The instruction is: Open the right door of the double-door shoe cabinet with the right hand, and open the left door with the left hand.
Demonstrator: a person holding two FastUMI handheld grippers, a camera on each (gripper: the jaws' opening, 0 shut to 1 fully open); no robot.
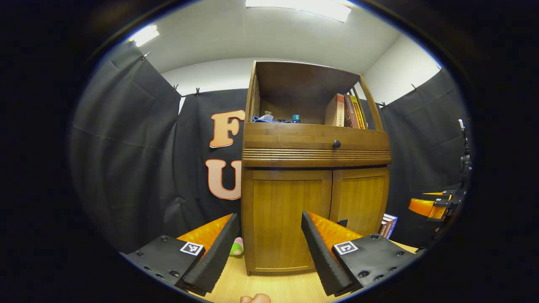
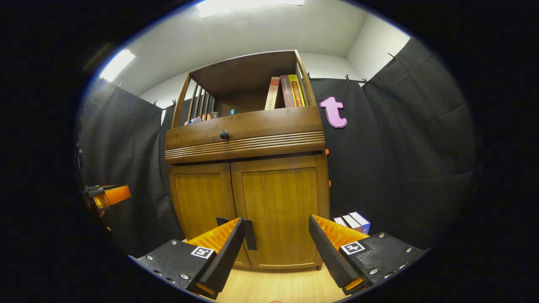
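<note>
Cabinet point(image 1: 316, 168) point(image 2: 248, 168) stands on a pale wooden floor point(image 1: 273, 288) point(image 2: 273, 286) against the black cloth wall, with both lower doors shut. In the left gripper view the left door point(image 1: 284, 223) fills the gap between the fingers, and the right door point(image 1: 360, 198) lies beyond it toward the floor's right edge. In the right gripper view the right door point(image 2: 280, 210) faces the camera with a dark handle point(image 2: 249, 235) at its inner edge, just beside the near finger; the left door point(image 2: 202, 198) sits next to it. Above the doors runs a drawer point(image 1: 316, 145) point(image 2: 244, 134) with a round dark knob point(image 1: 336, 144) point(image 2: 224, 134). The open shelf on top holds upright books point(image 1: 347, 111) point(image 2: 286, 91) at its right end and small items, too small to tell, at its left. The left gripper point(image 1: 269, 248) hangs before the left door with its fingers spread wide apart, holding nothing. The right gripper point(image 2: 276, 248) hangs before the right door, its fingers likewise wide apart and holding nothing; it also appears at the far right of the left gripper view point(image 1: 433, 206). Boxes point(image 1: 388, 225) point(image 2: 353, 221) lie on the floor by the cabinet's right side. A pink and green object point(image 1: 237, 247) lies by the cabinet's left bottom corner.
</note>
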